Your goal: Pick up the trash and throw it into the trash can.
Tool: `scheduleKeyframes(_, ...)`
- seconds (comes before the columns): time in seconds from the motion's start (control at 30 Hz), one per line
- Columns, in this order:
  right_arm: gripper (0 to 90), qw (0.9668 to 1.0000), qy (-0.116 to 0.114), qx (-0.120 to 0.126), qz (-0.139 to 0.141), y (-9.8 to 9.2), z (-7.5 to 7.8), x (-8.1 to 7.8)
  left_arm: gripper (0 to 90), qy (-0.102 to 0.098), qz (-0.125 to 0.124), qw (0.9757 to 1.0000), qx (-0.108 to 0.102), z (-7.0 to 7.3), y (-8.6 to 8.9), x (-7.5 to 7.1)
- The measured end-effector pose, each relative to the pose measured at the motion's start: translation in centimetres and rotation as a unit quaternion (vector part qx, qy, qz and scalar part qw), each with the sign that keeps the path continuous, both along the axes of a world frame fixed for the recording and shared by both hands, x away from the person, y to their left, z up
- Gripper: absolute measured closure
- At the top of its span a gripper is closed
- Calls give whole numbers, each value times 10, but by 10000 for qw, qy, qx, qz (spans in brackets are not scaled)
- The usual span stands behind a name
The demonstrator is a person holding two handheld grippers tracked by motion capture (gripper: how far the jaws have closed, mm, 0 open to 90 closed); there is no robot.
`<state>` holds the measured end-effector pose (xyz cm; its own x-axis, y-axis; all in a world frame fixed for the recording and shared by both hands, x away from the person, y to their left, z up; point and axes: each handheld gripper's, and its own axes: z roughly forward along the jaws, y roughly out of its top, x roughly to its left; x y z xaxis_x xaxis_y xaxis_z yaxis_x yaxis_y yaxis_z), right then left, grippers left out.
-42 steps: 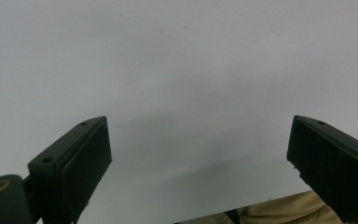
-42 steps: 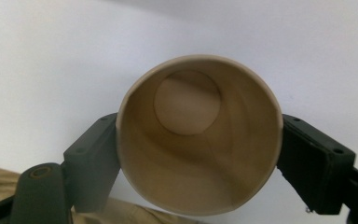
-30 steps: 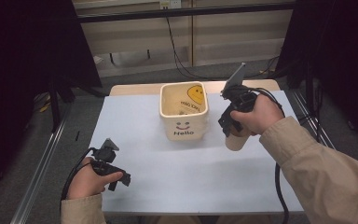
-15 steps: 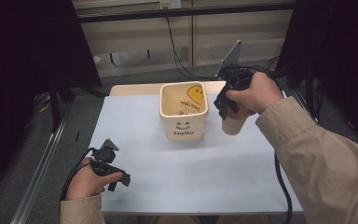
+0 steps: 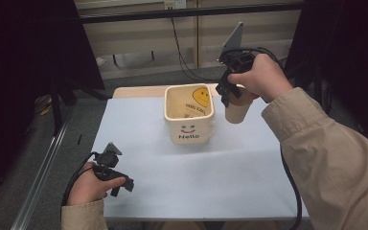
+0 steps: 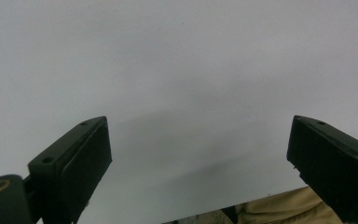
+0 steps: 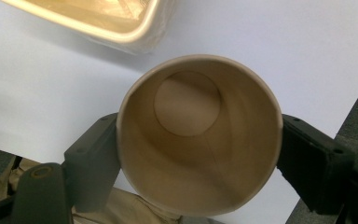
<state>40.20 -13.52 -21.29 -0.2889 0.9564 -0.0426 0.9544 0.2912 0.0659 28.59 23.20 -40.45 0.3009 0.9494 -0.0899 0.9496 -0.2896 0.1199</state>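
Cream bin [image 5: 189, 125] front: "Hello" (beneath smiley face).

Right gripper [image 5: 231, 98] is raised just right of the square bin [image 5: 189, 115], jaws clamped on a paper cup [image 7: 199, 140], right hand [image 5: 261, 76] wrapped over it. Left gripper [image 5: 120, 184] sits low, well in front-left of the bin, jaws spread apart, left hand [image 5: 88, 184] gripping it.

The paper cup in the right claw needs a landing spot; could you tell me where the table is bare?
Bare: the wide stretch between the Hello bin and the left claw, and the table near right. Crowded: only around the bin, where the right claw holds the paper cup.
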Motion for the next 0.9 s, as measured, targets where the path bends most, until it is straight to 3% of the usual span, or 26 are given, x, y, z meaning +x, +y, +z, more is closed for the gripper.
scheduleKeyframes(0.57,196,9999,14,-25,97,15,12,28,62,15,-4,10000,4,-1,1,1)
scheduleKeyframes(0.63,196,9999,-7,-32,127,17,14,31,62,49,19,10000,-75,-2,0,1)
scheduleKeyframes(0.9,196,9997,-113,-34,228,31,26,42,62,59,-46,10000,-49,-2,1,2)
